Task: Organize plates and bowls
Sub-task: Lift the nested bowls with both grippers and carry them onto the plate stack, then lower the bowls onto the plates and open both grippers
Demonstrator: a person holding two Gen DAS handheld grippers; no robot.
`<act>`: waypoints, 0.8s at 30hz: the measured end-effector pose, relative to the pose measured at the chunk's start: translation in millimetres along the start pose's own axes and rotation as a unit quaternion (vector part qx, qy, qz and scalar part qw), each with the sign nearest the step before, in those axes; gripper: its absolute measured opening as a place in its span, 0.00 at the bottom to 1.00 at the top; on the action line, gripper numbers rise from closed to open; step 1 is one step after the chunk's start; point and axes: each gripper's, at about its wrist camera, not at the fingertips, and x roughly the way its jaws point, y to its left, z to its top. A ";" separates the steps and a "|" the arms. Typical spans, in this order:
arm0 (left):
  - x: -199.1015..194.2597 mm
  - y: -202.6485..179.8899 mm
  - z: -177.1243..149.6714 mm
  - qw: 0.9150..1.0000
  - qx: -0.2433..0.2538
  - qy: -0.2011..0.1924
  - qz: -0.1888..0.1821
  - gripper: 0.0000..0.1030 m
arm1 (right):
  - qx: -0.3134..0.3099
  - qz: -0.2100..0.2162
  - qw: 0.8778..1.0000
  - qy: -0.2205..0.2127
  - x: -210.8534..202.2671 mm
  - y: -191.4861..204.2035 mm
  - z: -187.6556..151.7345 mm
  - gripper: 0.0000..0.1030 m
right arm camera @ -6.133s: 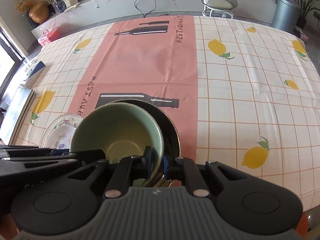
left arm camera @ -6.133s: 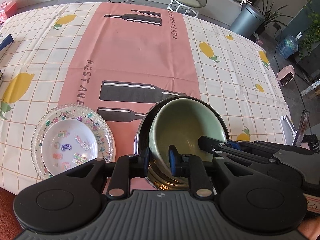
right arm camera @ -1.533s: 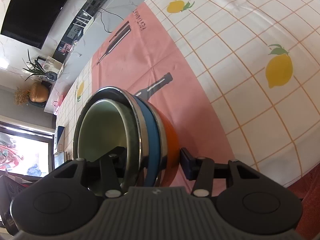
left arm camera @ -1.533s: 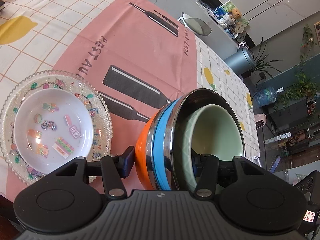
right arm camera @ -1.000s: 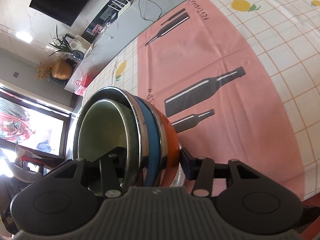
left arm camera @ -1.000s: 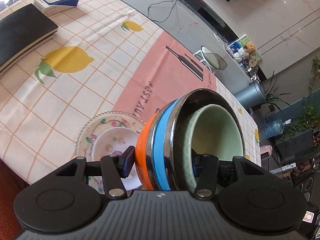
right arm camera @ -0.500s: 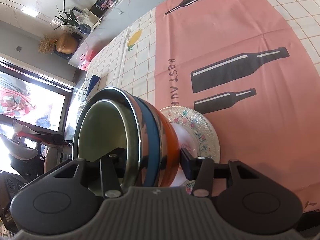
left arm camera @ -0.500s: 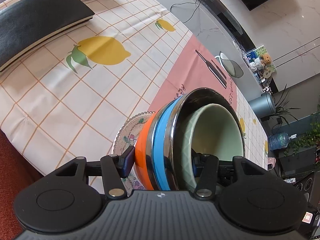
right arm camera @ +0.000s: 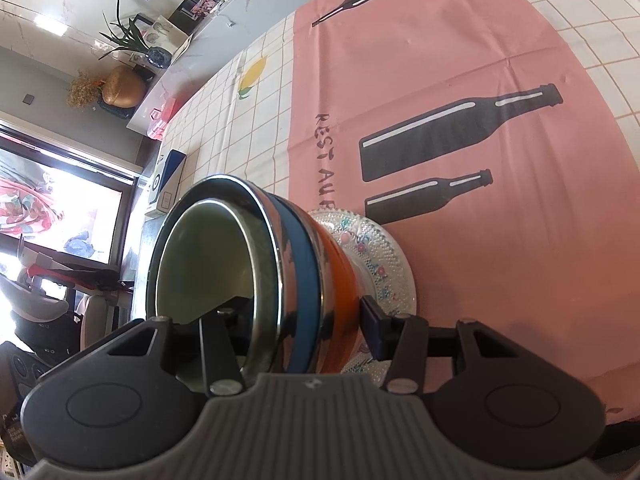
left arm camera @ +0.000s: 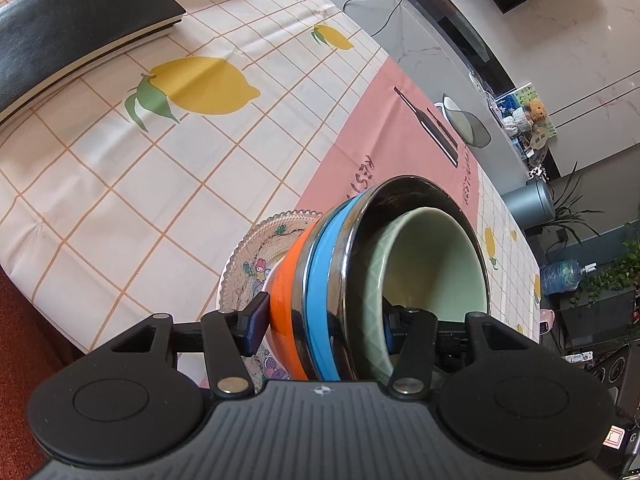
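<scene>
We hold a nested bowl stack [left arm camera: 320, 292] above the patterned glass plate [left arm camera: 256, 252]: pale green bowl [left arm camera: 432, 264] inside a steel one banded blue over orange. Our left gripper [left arm camera: 324, 326] and right gripper [right arm camera: 296, 320] each clamp opposite walls of the stack, jaws partly closed on it.

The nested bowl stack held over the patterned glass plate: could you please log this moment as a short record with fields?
held item: orange-and-blue steel bowl with pale green ceramic bowl nested inside
left tongs: shut on the stack's rim
right tongs: shut on the opposite rim
stack pose: lifted, above the plate
beneath: beaded clear glass plate with cartoon stickers
surface: lemon-check tablecloth with pink panel
</scene>
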 end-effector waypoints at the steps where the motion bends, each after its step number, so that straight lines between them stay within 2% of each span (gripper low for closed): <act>1: 1.0 0.7 0.1 1.000 -0.001 0.002 0.001 0.58 | 0.000 0.000 1.000 0.000 0.5 -0.3 -0.1 0.47; 13: 5.2 5.9 -1.5 1.000 -0.004 -0.001 -0.002 0.58 | -0.019 -0.004 1.000 -0.001 3.7 -0.1 -1.1 0.48; 20: 2.9 -4.4 -0.2 0.999 0.025 -0.011 0.017 0.57 | -0.037 -0.013 0.999 -0.001 6.7 4.7 -0.2 0.51; 22: 2.0 -5.6 1.1 0.999 0.027 -0.014 0.018 0.59 | -0.049 -0.019 0.999 -0.010 4.0 8.0 0.6 0.54; 24: 0.4 -7.1 1.8 0.999 0.030 -0.018 0.018 0.63 | -0.063 -0.021 0.998 -0.016 0.5 11.5 2.5 0.63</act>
